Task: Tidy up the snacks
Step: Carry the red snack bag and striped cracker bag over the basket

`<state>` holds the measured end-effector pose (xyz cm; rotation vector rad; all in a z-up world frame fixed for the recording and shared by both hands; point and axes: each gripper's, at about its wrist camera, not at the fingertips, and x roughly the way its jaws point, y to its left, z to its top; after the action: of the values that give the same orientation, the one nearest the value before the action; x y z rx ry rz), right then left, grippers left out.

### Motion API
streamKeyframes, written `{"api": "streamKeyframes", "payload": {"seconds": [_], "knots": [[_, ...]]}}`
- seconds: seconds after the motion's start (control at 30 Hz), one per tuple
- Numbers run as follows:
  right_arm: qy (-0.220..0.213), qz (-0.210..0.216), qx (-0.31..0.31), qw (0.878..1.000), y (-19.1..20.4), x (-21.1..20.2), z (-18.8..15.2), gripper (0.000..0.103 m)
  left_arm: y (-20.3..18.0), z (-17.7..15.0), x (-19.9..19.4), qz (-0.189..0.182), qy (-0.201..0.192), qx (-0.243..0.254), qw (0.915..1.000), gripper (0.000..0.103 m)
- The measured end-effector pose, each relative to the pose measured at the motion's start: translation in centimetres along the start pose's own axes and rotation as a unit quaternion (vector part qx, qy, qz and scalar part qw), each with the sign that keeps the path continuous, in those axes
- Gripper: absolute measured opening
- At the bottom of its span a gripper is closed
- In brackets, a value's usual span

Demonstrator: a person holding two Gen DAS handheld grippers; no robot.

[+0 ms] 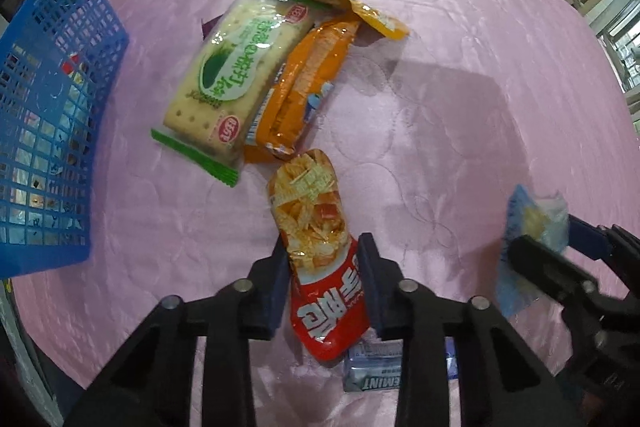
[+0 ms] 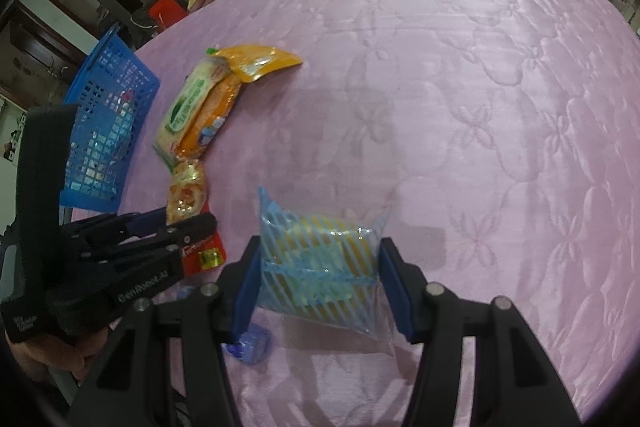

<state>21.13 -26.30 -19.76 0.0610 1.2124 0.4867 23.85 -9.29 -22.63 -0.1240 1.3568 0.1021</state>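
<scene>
Both claws were found loaded at once. The left gripper [image 1: 322, 279] was closed on a red snack bag [image 1: 320, 247], its blue pads pressed against the bag's narrow waist; the right gripper [image 2: 318, 279] was pinching a blue-striped clear packet [image 2: 320, 263] of yellow biscuits, the film bulging between the pads. The step in hand was judged to be the carrying of these two into the blue basket [image 1: 52, 131], which stood at the left edge of the pink quilted cloth [image 1: 460, 87], its mesh wall tilted and some wrapped items dimly seen inside. For a clean transfer, each bag would best be lifted clear of the cloth before any sideways travel, the red bag taken first since it was nearer the basket, and released only once over the rim. The grip on the striped packet was judged best kept light, as brittle contents were suspected. Crinkled glossy foil was noted on the red bag, slippery under flat pads. A flat green-edged cracker pack [image 1: 236, 75], firm and rectangular, was lying across a puffed orange bag [image 1: 304, 87], with a yellow pouch [image 1: 376, 15] behind them. A small grey mint pack [image 1: 374, 367] was seen under the left gripper.
</scene>
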Motion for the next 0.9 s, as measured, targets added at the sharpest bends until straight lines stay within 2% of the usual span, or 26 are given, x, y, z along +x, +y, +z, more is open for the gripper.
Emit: {"api": "streamKeyframes", "payload": {"seconds": [0.2,0.37,0.63,0.9], "knots": [[-0.004,-0.009,-0.017,1.0,1.6,-0.8,0.0,0.061,-0.6,-1.6,-1.5,-0.033,-0.015,0.015,0.9992,0.026],[-0.014,-0.024,-0.024,0.999,3.3,-2.6,-0.1,0.061,1.2,-3.4,-3.9,-0.049,-0.048,0.018,0.9975,0.026],[-0.046,-0.041,-0.055,0.997,8.3,-6.5,-1.1,0.061,4.0,-5.7,-10.9,-0.072,-0.113,0.021,0.9908,0.026],[-0.078,-0.048,-0.092,0.992,14.5,-10.1,-1.7,0.061,7.0,-7.2,-17.3,-0.083,-0.179,0.035,0.9797,0.026]]}}
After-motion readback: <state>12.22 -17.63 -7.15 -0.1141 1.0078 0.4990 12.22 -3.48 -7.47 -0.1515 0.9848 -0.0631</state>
